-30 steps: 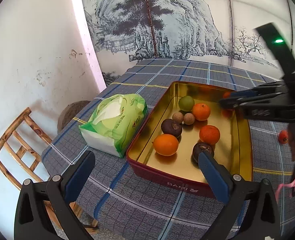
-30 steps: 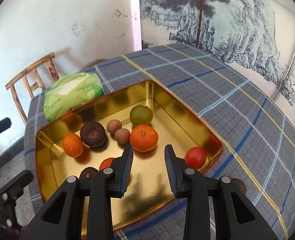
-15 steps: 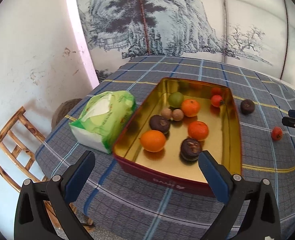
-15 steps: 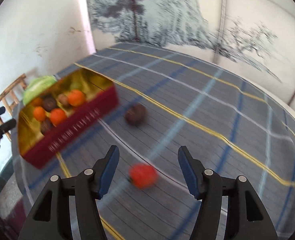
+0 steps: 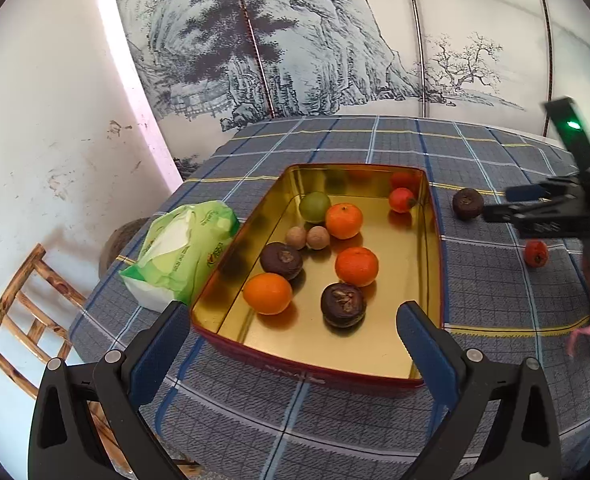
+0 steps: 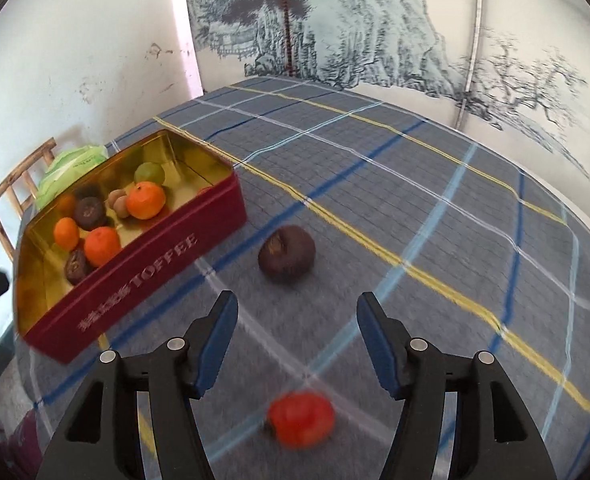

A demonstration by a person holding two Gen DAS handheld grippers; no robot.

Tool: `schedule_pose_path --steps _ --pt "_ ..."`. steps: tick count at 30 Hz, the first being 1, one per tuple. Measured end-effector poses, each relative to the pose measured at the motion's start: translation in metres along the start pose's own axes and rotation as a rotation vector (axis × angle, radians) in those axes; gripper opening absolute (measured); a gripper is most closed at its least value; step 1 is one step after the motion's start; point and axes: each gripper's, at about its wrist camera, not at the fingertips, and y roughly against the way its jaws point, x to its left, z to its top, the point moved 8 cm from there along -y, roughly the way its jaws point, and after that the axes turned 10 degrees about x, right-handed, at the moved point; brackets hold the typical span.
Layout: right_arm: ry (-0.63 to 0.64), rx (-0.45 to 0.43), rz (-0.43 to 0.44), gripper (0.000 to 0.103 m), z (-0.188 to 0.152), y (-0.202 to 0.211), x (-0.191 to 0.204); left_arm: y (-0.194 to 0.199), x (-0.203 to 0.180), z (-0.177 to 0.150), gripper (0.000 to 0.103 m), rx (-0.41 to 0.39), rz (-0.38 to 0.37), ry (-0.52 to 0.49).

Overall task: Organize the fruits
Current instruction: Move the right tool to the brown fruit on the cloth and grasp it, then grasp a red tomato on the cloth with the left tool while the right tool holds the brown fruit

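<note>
Blue plaid tablecloth (image 6: 415, 184) ahead of me, painted screen (image 6: 375, 20) beyond. My right gripper (image 6: 297, 332) and left gripper (image 5: 291, 344) both gape, empty. Red tin (image 6: 143, 276) left of right gripper; dark fruit (image 6: 287, 258) ahead, red fruit (image 6: 301, 420) beneath.

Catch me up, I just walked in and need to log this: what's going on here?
A person with two handheld grippers is sorting fruit into a red toffee tin. The right gripper, open and empty, hovers near a small red fruit and a dark brown fruit on the plaid tablecloth. The left gripper waits open by the tin.
</note>
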Motion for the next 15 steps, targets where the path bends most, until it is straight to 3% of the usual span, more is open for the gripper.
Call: schedule_pose_path --steps 6,8,9,12,15 --pt "0.025 0.041 0.03 0.063 0.02 -0.034 -0.024 -0.003 -0.013 0.008 0.102 0.002 -0.001 -0.028" --pt "0.035 0.095 0.023 0.04 0.016 -0.046 -0.034 -0.005 -0.019 0.01 0.102 0.011 -0.001 -0.039" --pt "0.043 0.109 0.019 0.04 0.012 -0.047 -0.035 -0.004 -0.021 0.01 0.102 0.012 0.0 -0.043" --pt "0.064 0.088 0.005 0.039 0.014 -0.035 0.005 0.001 -0.028 0.01 0.103 0.001 0.004 -0.06" --pt "0.02 0.046 0.005 0.039 -0.017 0.001 -0.001 0.005 -0.036 0.01 0.103 -0.004 -0.001 -0.076"
